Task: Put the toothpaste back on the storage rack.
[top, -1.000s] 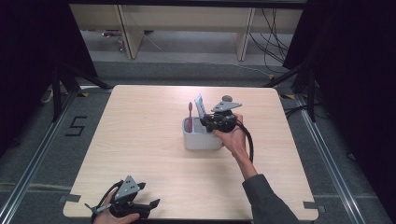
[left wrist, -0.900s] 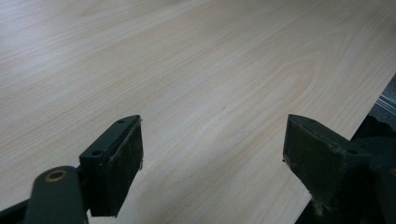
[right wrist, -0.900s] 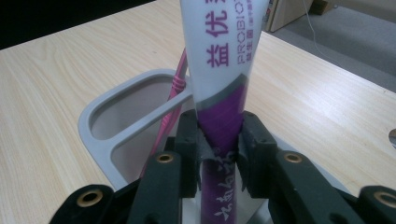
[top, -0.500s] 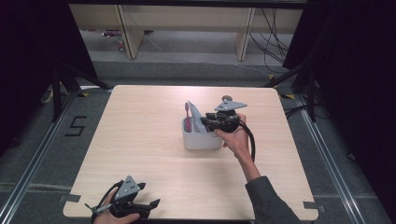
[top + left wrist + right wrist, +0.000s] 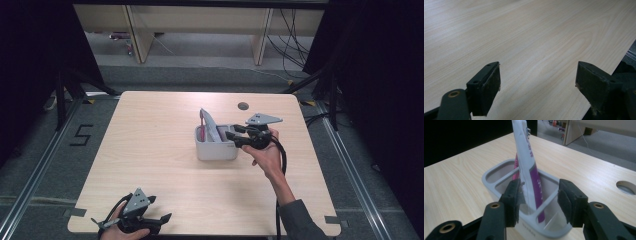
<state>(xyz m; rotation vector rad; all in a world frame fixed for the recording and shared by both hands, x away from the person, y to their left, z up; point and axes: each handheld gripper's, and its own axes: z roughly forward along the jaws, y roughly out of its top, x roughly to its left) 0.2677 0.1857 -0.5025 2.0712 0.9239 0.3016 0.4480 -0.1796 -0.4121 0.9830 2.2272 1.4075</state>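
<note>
Ahead of my right gripper, which is black with brass-coloured rivets, the holder is pale grey with a glossy front. The tube leaning in it is white with a purple stripe and purple lettering, and something pink shows just behind it. The tabletop under both of my grippers is light wood with a fine, wavy grain. My left gripper is black too, its pads dark and worn pale at the edges. Each gripper carries a grey plate on top.
</note>
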